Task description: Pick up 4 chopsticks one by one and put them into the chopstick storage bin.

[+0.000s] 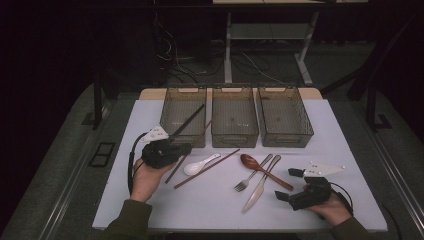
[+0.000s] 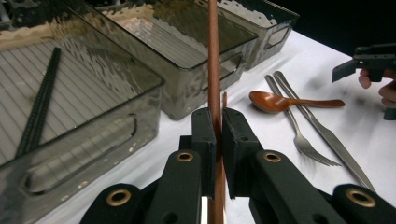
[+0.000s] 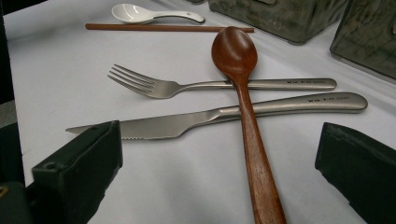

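Beside the left bin (image 1: 184, 116), which already held black chopsticks (image 2: 39, 105), the left gripper (image 2: 218, 135) clamped a brown chopstick (image 2: 214, 60), probably for sorting; the right gripper (image 3: 219, 163) waited wide open, empty, over the wooden spoon (image 3: 240, 93).

Left gripper (image 2: 218, 135) jaws clamped on brown chopstick (image 2: 214, 60); bin (image 2: 93, 135) left of jaws, wooden spoon (image 2: 280, 102) right.
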Available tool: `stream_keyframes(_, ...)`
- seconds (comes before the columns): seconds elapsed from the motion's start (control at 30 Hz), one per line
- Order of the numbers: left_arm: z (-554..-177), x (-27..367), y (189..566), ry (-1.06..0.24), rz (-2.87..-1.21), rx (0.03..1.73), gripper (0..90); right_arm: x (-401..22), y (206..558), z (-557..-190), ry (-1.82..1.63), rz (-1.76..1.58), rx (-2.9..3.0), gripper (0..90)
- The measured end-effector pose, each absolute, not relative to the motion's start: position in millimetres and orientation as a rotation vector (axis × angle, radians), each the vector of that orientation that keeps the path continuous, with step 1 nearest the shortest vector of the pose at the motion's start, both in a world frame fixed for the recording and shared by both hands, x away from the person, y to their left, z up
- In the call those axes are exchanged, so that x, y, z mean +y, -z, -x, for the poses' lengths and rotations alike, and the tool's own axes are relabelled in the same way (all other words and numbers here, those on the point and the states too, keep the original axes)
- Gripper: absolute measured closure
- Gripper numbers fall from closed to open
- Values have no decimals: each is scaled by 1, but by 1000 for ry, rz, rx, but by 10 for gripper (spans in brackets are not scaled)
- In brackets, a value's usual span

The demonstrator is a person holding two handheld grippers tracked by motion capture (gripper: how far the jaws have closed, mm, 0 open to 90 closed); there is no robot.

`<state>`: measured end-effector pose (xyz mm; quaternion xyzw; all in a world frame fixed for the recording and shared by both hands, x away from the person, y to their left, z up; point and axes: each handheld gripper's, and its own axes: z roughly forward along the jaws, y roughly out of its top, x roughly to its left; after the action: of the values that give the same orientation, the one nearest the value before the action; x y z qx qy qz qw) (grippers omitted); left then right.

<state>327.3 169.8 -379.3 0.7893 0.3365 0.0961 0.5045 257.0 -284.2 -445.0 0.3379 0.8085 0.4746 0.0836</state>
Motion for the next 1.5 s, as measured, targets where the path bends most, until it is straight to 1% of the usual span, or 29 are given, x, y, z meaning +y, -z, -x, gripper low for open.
stream_keyframes(0.37, -344, 175, 370, -246, -1880, 828, 832, -284, 446, -259, -1415, -1011, 2419, 6)
stream_keyframes(0.63, -357, 177, 356, -262, -1871, 831, 832, -285, 445, -259, -1421, -1012, 2413, 6)
stream_keyframes(1.0, -379, 170, 337, -282, -1883, 815, 832, -285, 445, -259, -1419, -1011, 2415, 5)
stream_keyframes(1.33, -408, 169, 321, -321, -1868, 837, 832, -286, 445, -258, -1421, -1011, 2414, 6)
stream_keyframes(1.5, -423, 172, 319, -361, -1866, 861, 832, -286, 445, -259, -1423, -1011, 2415, 5)
